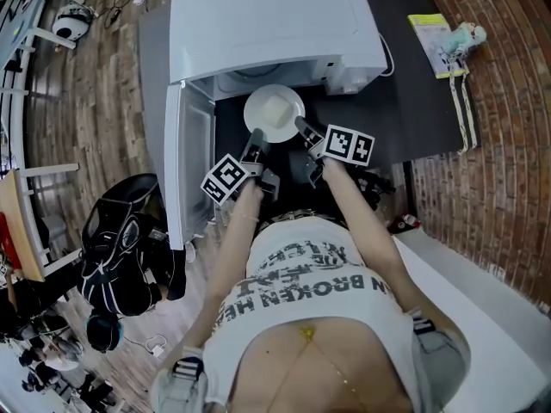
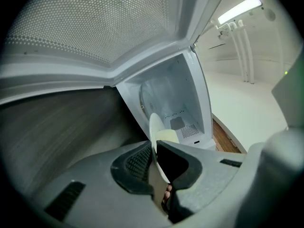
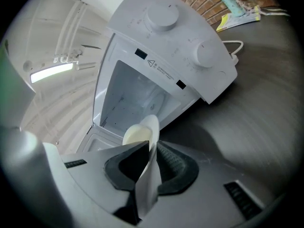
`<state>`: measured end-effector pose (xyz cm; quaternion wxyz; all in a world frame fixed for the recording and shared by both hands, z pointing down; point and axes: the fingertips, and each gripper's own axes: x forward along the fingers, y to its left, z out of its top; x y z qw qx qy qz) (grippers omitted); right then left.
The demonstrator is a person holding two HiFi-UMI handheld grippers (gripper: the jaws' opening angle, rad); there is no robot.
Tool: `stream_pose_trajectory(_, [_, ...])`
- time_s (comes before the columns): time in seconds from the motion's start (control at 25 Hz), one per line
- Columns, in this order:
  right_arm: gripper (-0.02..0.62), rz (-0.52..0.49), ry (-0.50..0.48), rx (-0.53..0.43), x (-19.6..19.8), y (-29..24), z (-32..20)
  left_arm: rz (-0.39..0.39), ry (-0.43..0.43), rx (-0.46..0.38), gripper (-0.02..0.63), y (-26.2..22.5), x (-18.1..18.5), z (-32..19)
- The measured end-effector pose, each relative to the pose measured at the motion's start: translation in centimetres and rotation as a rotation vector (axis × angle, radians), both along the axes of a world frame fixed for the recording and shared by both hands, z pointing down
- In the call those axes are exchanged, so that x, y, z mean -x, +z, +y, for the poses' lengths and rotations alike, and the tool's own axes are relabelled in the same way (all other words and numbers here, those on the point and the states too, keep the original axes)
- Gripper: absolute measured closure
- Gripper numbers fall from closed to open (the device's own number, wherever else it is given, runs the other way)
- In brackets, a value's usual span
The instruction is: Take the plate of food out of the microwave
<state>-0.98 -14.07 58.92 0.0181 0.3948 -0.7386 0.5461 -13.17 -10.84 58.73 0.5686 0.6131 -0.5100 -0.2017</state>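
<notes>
A white plate (image 1: 274, 113) with pale yellow food on it hangs just in front of the open white microwave (image 1: 267, 33), over the dark counter. My left gripper (image 1: 255, 138) is shut on the plate's near-left rim, my right gripper (image 1: 302, 127) on its near-right rim. In the left gripper view the plate (image 2: 156, 141) stands edge-on between the black pads, with the microwave's empty cavity (image 2: 173, 96) beyond it. From the right gripper view the plate (image 3: 148, 141) is likewise pinched edge-on, and the food (image 3: 135, 134) shows on its left face.
The microwave door (image 1: 189, 166) swings open to the left, beside my left hand. A packet and a small pale figure (image 1: 448, 41) lie at the counter's far right by a brick wall. A black bag (image 1: 129, 239) sits on the wooden floor at left.
</notes>
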Motion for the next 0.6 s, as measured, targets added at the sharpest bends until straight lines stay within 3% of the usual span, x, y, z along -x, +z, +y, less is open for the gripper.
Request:
stream_pose_trajectory(0.28, [0.549, -0.019, 0.121, 0.006, -0.5, 0.4, 2.9, -0.005, 0.09, 0.002, 0.569, 0.3, -0.1, 1.5])
stream_pose_trajectory(0.6, [0.549, -0.029, 0.171, -0.002, -0.4, 0.3, 4.8, -0.006, 0.145, -0.006, 0.569, 0.0, 0.0, 2.9])
